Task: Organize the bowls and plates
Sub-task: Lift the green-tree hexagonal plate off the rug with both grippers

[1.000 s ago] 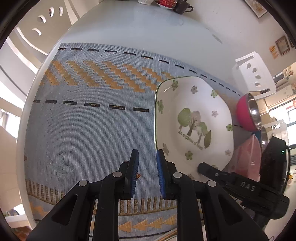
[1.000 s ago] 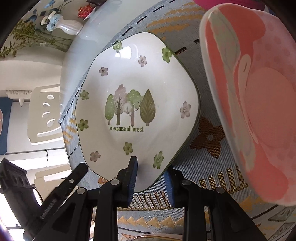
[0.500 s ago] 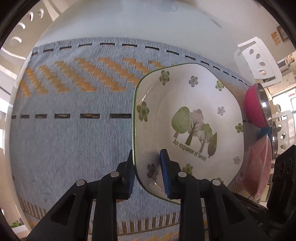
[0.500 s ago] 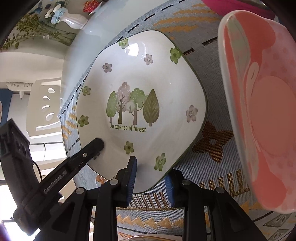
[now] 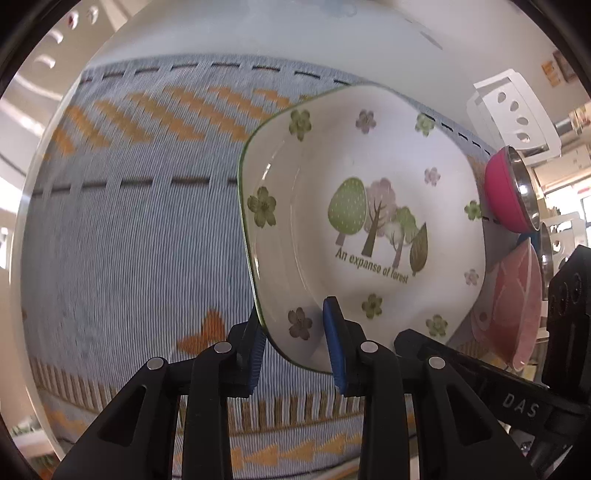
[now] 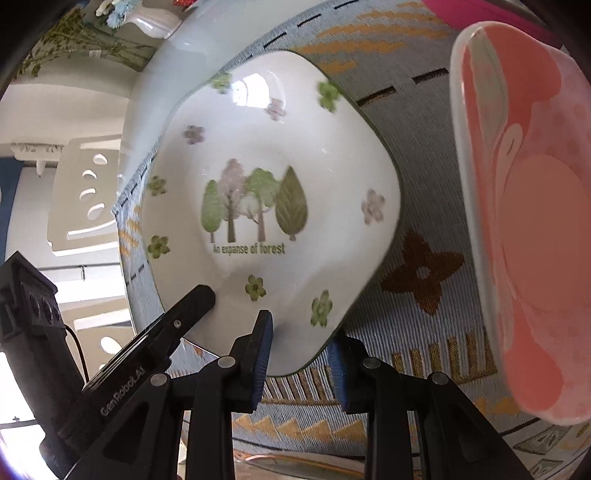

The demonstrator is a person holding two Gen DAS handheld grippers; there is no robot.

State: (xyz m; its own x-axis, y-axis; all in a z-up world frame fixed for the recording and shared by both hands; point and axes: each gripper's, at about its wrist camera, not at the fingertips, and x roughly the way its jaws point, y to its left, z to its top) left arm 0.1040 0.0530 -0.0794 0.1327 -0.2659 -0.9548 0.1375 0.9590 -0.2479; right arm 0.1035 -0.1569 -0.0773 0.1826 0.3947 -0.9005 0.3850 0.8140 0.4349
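A white square plate [image 5: 369,221] with a forest print and green rim lies over the woven blue mat [image 5: 147,240]. My left gripper [image 5: 293,343] straddles the plate's near-left rim: one pad is outside and below the edge, the other over the inside. Its jaws are opening and the pads do not press on the rim. My right gripper [image 6: 301,350] is shut on the plate [image 6: 277,184] at its near corner, one pad on top and one beneath. The left gripper's finger [image 6: 177,321] shows at the plate's left edge in the right wrist view.
A pink patterned plate [image 6: 528,221] lies just right of the white one on the mat [image 6: 424,314]. A magenta steel-lined bowl [image 5: 509,192] sits beyond it. White chairs [image 5: 513,107] stand past the table edge, and a vase of flowers [image 6: 147,18] stands at the far side.
My left gripper came down and across from the bare mat to the plate, and its jaws widened around the rim. The right gripper kept its hold on the plate's corner.
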